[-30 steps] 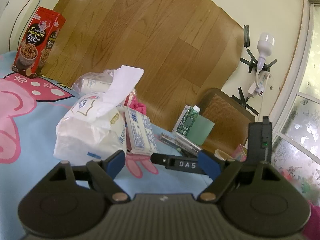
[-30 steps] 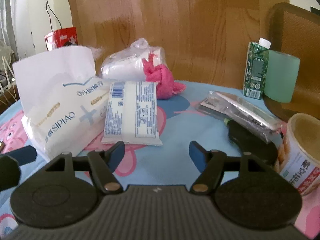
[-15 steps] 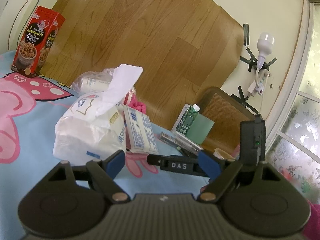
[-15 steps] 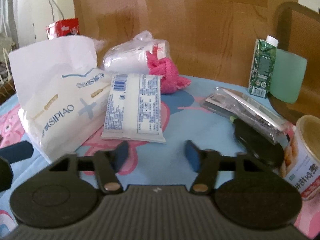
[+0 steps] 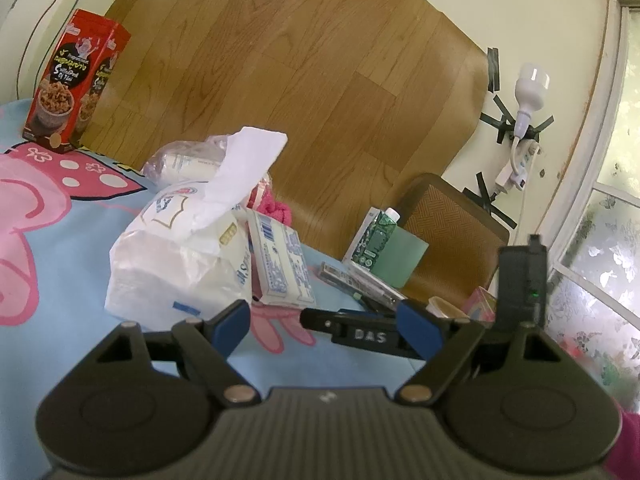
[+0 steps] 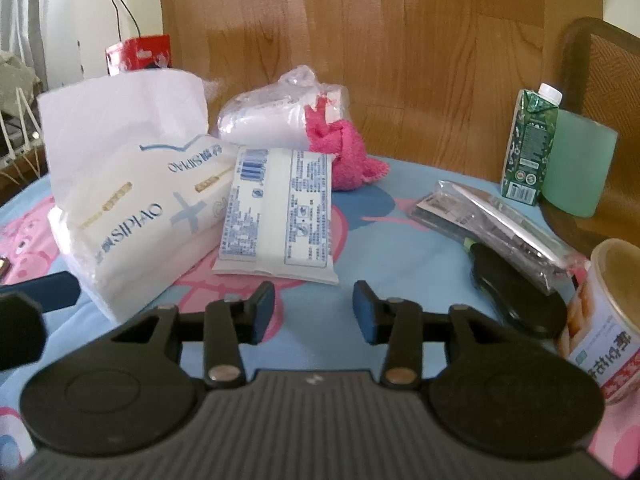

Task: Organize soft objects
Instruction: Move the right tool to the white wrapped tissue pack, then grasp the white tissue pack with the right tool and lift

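Here our right gripper (image 6: 314,304) has just been narrowing its jaws with nothing between them, poised just short of the flat wipes pack (image 6: 276,210), likely sizing itself for that pack. Our left gripper (image 5: 322,322) hangs wide and empty beside the tissue pack (image 5: 176,268). Behind sit the pink cloth (image 6: 352,152) and bagged rolls (image 6: 268,118), clustered on the tablecloth (image 6: 376,240).
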### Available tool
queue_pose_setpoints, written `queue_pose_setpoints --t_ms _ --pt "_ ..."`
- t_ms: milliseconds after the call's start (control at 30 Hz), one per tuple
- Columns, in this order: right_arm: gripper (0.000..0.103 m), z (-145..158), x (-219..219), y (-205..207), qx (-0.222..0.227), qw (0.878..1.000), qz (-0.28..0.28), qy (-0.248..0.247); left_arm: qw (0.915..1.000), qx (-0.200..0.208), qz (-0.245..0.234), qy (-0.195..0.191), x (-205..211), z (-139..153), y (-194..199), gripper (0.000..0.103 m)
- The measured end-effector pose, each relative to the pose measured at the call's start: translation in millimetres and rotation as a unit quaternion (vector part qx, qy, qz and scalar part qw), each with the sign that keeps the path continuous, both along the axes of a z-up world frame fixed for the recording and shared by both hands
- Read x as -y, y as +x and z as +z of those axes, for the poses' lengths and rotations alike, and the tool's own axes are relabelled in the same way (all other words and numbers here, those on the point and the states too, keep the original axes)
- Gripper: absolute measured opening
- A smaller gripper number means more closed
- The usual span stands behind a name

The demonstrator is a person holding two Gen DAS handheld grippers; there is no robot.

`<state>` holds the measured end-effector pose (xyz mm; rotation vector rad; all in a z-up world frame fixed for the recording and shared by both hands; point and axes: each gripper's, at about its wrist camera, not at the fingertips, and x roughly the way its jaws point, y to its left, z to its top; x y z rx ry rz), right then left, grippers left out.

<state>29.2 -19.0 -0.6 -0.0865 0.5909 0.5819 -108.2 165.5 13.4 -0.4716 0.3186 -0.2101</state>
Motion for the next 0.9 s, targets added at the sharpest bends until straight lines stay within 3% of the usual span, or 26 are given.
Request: queue_pose_setpoints --t_ms 67,133,267,400,467,500,600,900 --pt "0.054 4 3 -3 0.01 1.0 0.005 0.012 1.0 0.001 0.002 -0.002 -1 0 0 0.083" --pt "0.069 8 1 -2 0.021 1.0 0.012 0.014 1.0 0.002 0.005 -0.005 -1 0 -1 0.083" --pt "0.075 13 -11 7 0.024 0.999 0.037 0.011 0.9998 0.012 0.011 -0.013 -4 0 -5 0.083" --pt "0.087 7 -26 24 0.005 0.999 0.053 0.007 0.9998 0.013 0.01 -0.011 -3 0 -5 0.083" --pt "0.085 1 -31 31 -0.011 0.998 0.056 -0.002 0.9998 0.013 0.011 -0.004 -2 1 -5 0.083" --pt "0.078 -3 -34 35 -0.027 0.998 0.06 -0.005 0.9999 0.013 0.011 0.0 -1 1 -5 0.083" --pt "0.073 -1 -33 29 -0.019 0.998 0.061 -0.008 0.9999 0.012 0.01 0.003 0 2 -4 0.083" --pt "0.074 1 11 -11 -0.014 0.998 0.052 -0.024 0.9999 0.01 0.001 0.009 1 2 -2 0.086"
